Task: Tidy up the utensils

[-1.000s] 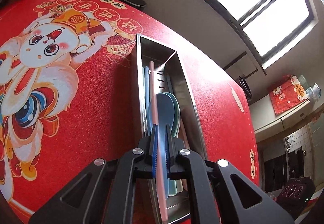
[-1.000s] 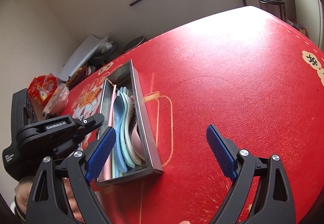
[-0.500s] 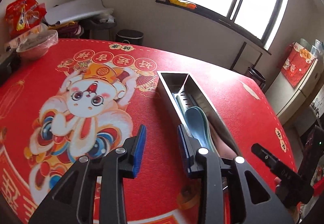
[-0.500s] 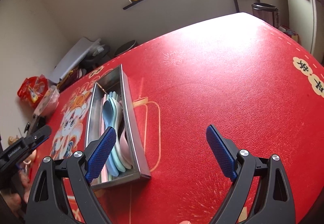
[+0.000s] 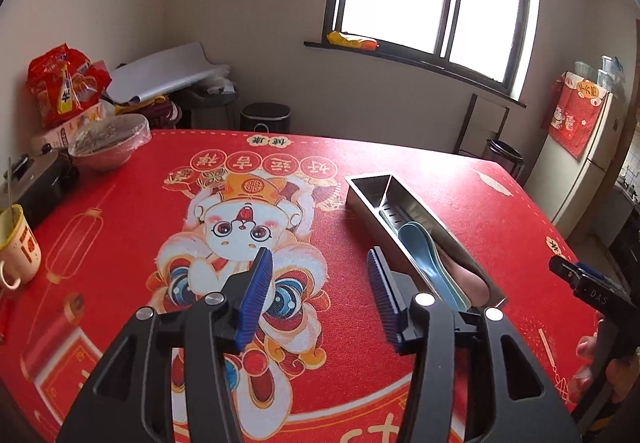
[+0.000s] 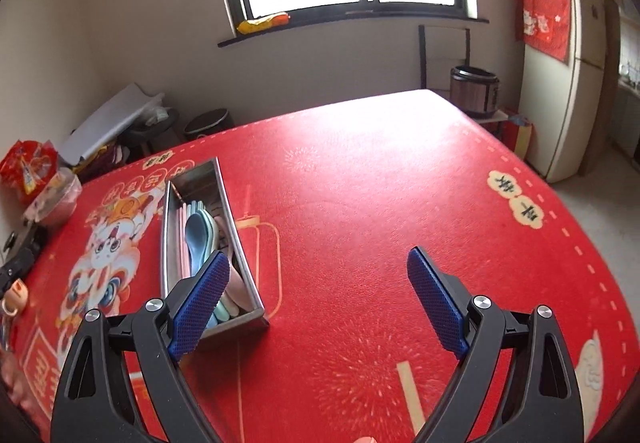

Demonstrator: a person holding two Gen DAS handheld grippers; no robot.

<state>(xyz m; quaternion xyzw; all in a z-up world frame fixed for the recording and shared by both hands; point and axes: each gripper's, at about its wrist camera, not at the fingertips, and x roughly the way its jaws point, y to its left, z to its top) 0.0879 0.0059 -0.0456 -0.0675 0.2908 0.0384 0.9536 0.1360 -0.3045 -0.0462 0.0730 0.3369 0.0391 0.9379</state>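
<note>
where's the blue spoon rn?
In the steel tray, the blue spoon lies on the stacked spoons, beside the pink chopsticks; in the left wrist view it's just right of the rabbit print.

Right gripper [image 6: 316, 297]: blue-padded fingers [image 6: 434, 301] spread wide, nothing between, held above red-covered bench [image 6: 380, 183]. Steel tray [image 6: 234, 233]: long, narrow, on bench at left, near end just beside left finger. Contents: blue spoon [image 6: 196, 237] on top, pale green and pink spoons beside, pink chopsticks [image 6: 183, 243] along left wall. Rabbit print [image 6: 102, 247] left of tray.
</note>
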